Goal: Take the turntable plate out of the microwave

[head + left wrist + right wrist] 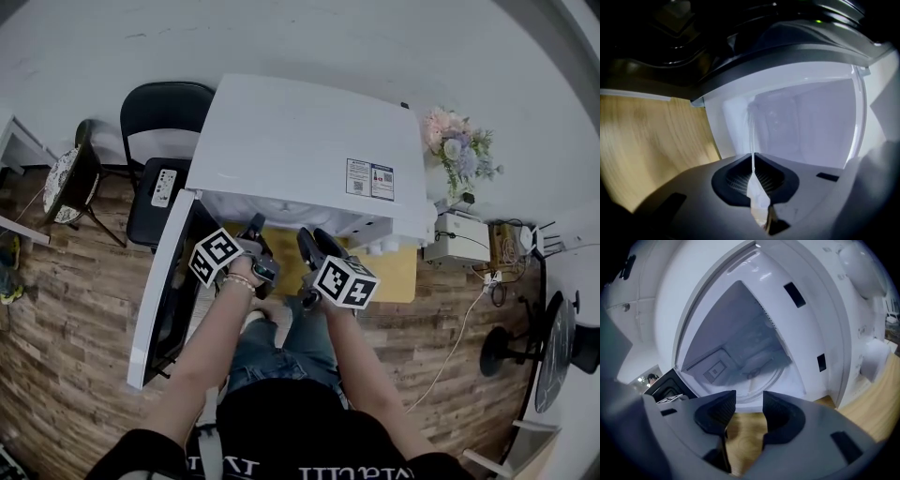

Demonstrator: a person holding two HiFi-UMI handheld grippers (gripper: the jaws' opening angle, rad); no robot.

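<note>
The white microwave (300, 141) stands on a wooden table (398, 272) with its door (161, 295) swung open to the left. Both grippers are at its opening. My left gripper (255, 227) (753, 166) is shut on the rim of the clear glass turntable plate (753, 136), which shows edge-on as a thin pale line between the pads. My right gripper (314, 240) (749, 404) is open, with only bare wood between its fingers, just in front of the cavity. There the plate (757, 380) lies on the cavity floor. In the head view the microwave's top hides the plate.
A black chair (159, 141) stands behind the door at the left. A bunch of flowers (459, 145) and a white box (457, 239) sit to the microwave's right, with cables and a fan (558, 352) beyond. The person's legs are close to the table's front.
</note>
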